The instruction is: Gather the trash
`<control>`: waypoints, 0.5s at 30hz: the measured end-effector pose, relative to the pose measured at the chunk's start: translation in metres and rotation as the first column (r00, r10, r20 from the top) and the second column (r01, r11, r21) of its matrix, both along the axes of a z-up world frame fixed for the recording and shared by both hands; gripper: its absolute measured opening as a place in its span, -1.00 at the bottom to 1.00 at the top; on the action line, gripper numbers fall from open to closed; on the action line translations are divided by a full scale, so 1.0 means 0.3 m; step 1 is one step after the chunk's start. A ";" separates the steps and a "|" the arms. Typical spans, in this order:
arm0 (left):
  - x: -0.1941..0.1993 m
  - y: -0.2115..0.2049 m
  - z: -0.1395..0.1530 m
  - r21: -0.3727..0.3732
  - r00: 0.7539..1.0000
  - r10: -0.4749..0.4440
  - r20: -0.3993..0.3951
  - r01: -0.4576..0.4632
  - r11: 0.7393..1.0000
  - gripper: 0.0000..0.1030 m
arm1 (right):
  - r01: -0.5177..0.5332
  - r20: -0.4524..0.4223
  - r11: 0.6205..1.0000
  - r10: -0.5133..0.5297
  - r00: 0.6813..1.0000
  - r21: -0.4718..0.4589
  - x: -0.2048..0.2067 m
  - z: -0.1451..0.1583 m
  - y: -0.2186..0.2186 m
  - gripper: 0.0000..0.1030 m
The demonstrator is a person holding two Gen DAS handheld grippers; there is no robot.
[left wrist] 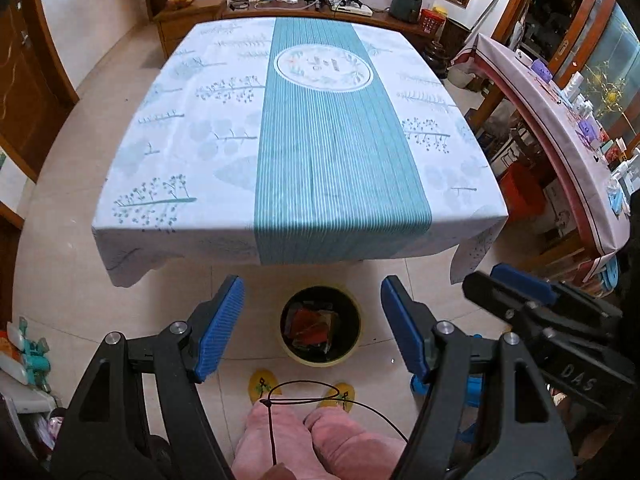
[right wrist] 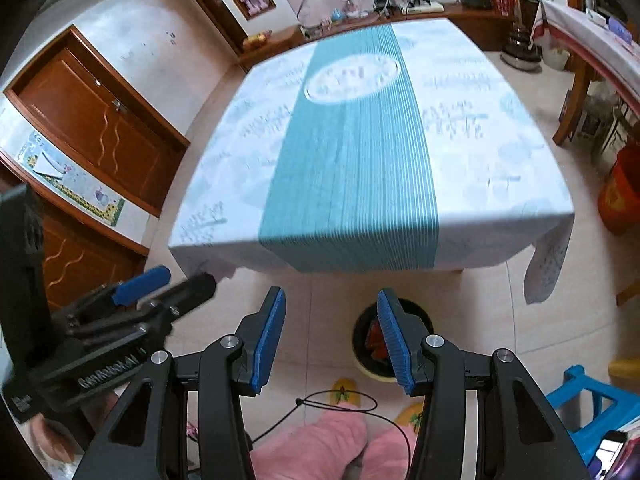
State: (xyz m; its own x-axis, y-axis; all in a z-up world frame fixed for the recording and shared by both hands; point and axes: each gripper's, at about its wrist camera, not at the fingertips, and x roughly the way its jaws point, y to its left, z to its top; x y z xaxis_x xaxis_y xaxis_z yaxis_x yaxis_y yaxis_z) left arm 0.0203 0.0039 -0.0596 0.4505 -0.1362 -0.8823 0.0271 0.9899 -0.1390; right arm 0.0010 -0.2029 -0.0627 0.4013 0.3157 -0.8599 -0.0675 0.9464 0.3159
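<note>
My left tongs (left wrist: 312, 328) and right tongs (right wrist: 332, 340) are hanging open, empty; wrappers (left wrist: 314, 326) in bin (left wrist: 352, 354) are looking light, crinkly, pinchable by an edge.

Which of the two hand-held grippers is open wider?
The left hand-held gripper. Its blue pads stand far apart, with the whole trash bin showing between them. The right hand-held gripper leaves a narrower gap.

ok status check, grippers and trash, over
Left gripper and right gripper open, jaws empty. Trash in bin on floor. Tablecloth bare, nothing in the way.
</note>
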 end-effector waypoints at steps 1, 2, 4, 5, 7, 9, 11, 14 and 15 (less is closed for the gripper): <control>-0.010 -0.001 0.019 0.006 1.000 0.002 0.004 -0.002 1.000 0.32 | 0.003 0.011 1.000 -0.003 1.000 0.000 -0.001 0.027 0.002 -0.06; -0.011 -0.005 0.028 0.012 1.000 0.003 0.007 -0.003 1.000 0.32 | 0.006 0.022 1.000 -0.006 1.000 -0.003 -0.004 0.046 0.001 -0.06; -0.015 -0.005 0.052 0.023 1.000 0.008 0.011 -0.008 1.000 0.32 | 0.007 0.040 1.000 -0.007 0.999 -0.011 -0.007 0.069 0.009 -0.06; -0.018 -0.005 0.063 0.028 1.000 0.013 0.016 -0.013 1.000 0.32 | 0.006 0.052 1.000 -0.005 0.999 -0.019 -0.011 0.089 0.014 -0.06; -0.023 -0.006 0.085 0.039 0.999 0.027 0.029 -0.028 0.999 0.32 | 0.000 0.075 1.000 0.002 0.997 -0.030 -0.015 0.109 0.024 -0.06; -0.028 -0.005 0.105 0.044 0.998 0.038 0.048 -0.040 0.998 0.33 | -0.004 0.091 0.999 0.007 0.996 -0.033 -0.021 0.134 0.032 -0.06; -0.035 -0.006 0.121 0.052 0.997 0.046 0.061 -0.049 0.997 0.33 | -0.007 0.099 0.999 0.011 0.995 -0.039 -0.031 0.143 0.038 -0.06; -0.048 -0.015 0.141 0.070 0.995 0.055 0.078 -0.061 0.996 0.33 | -0.013 0.117 0.999 0.017 0.993 -0.042 -0.042 0.162 0.038 -0.06; -0.053 -0.018 0.145 0.072 0.995 0.059 0.081 -0.065 0.995 0.33 | -0.014 0.124 0.999 0.019 0.992 -0.045 -0.047 0.170 0.038 -0.06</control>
State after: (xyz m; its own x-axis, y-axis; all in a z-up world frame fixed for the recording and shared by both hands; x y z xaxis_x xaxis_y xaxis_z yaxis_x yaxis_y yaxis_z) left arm 0.0045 -0.0014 -0.0159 0.5246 -0.0407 -0.8504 -0.0269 0.9976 -0.0643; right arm -0.0131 -0.1916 -0.0117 0.5012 0.2859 -0.8168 -0.1197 0.9577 0.2618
